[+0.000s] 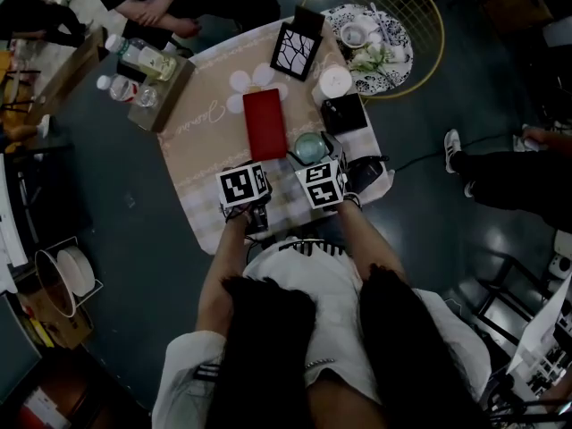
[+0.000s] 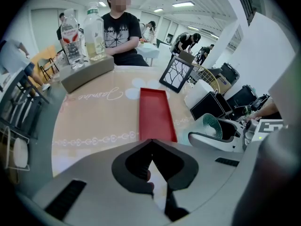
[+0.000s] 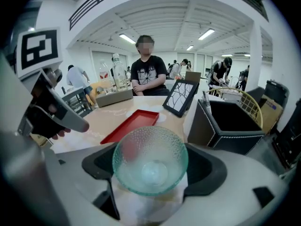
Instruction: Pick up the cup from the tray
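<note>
We see one cloth-covered table [image 1: 201,141] ahead of both claws, its near edge hidden beneath them. One red tray [image 2: 155,112] lies just beyond the left claw [image 2: 151,142], whose jaws are pressed together on nothing and cut off the tray's near end. The right claw [image 3: 151,173], jaws part-spread, grips the one glass cup [image 3: 150,157], well clear of the tray; the cup's base blurs into pale cloth.

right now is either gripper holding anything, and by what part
The right gripper holds the glass cup by its outer wall, fingers on opposite sides. The left gripper is shut on nothing.
</note>
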A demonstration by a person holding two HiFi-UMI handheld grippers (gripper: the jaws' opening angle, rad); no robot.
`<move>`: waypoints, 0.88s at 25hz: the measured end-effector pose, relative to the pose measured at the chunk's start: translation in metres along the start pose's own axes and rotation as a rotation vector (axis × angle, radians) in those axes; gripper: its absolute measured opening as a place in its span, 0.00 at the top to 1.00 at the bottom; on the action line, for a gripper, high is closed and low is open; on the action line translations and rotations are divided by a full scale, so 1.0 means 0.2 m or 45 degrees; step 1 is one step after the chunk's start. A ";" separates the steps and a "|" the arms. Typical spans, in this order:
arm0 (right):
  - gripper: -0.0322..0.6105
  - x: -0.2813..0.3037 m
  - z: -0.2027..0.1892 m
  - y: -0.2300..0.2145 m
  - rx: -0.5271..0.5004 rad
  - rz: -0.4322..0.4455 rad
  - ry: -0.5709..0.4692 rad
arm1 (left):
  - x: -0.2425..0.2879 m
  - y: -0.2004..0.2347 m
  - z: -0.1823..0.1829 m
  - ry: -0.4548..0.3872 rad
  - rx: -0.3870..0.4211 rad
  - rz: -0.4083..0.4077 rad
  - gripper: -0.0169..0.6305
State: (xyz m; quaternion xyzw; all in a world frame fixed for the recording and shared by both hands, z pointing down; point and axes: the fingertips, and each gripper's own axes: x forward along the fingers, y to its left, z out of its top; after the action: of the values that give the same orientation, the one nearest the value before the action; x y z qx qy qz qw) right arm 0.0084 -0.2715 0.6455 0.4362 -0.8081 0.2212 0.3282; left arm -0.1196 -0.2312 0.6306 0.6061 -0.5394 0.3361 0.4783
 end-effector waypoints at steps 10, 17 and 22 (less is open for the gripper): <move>0.29 -0.08 0.07 -0.01 0.001 -0.018 -0.063 | -0.02 -0.04 0.03 -0.073 -0.008 -0.008 0.96; 0.30 -0.20 0.15 -0.02 0.085 -0.041 -0.098 | -0.08 -0.09 0.07 -0.141 -0.011 -0.037 0.96; 0.30 -0.27 0.20 0.01 0.116 -0.005 -0.099 | -0.12 -0.08 0.06 -0.176 -0.007 -0.032 0.97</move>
State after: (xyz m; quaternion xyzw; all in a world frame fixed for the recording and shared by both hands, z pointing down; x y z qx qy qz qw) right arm 0.0147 -0.2651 0.5787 0.4604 -0.8086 0.2398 0.2768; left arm -0.1093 -0.2355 0.6012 0.6331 -0.5645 0.2860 0.4458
